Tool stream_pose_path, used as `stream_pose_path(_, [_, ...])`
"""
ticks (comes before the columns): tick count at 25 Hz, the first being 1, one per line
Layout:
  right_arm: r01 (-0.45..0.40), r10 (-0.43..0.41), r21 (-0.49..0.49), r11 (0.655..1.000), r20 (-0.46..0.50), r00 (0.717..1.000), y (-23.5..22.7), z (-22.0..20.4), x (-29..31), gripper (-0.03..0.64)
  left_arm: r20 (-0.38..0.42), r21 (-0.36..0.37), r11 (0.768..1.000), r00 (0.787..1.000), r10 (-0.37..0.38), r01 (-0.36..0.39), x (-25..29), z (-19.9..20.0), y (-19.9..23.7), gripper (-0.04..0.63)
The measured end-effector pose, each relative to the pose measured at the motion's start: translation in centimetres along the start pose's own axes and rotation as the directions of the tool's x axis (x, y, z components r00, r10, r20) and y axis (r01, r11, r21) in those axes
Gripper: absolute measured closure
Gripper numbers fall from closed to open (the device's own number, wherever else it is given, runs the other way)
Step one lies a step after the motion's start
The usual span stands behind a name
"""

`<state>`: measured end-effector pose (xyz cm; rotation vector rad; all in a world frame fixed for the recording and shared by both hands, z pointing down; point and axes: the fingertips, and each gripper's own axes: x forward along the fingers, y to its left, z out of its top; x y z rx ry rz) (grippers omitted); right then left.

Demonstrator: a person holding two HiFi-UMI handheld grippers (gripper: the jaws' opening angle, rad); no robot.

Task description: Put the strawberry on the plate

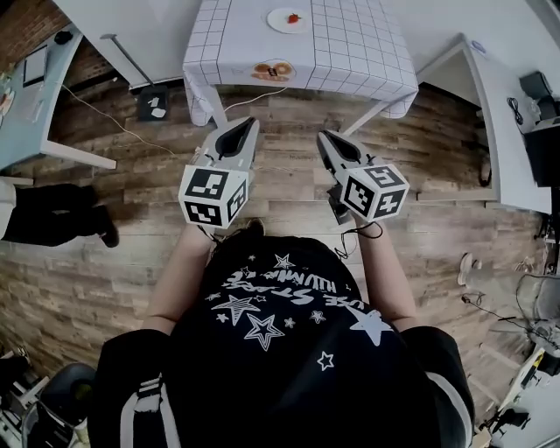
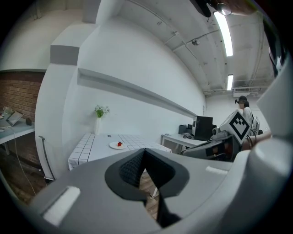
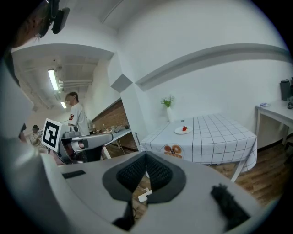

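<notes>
While the red strawberry [image 1: 294, 17] sits on the round white plate [image 1: 278, 22], the grey left gripper [image 1: 248, 124] and right gripper [image 1: 324, 136] are pressed together, empty. A black floor card [image 1: 153, 103] reads "1".

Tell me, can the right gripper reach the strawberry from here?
Probably not yet. The strawberry lies on the plate on the table, well beyond the right gripper, across wooden floor. Nothing blocks the way; stepping closer should do it.
</notes>
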<state>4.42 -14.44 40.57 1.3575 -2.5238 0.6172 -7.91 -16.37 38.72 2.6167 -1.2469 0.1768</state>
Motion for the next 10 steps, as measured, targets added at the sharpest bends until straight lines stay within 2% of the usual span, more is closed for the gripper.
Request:
stream_pose_path(5, [-0.056,0.056,-0.021,0.998,-0.027,0.998,0.2,-0.7,-2.2,0.603,-0.020,-0.036,0.997,0.998,0.065,-0.066,-0.8,-1.1,-2.3,0.586])
stream_pose_path(10, [-0.075,0.075,-0.030,0.997,-0.023,0.997,-0.7,-1.0,-5.1,0.604,-0.035,0.000,0.998,0.998,0.057,-0.057,-1.1,-1.8,-6.7,0.586])
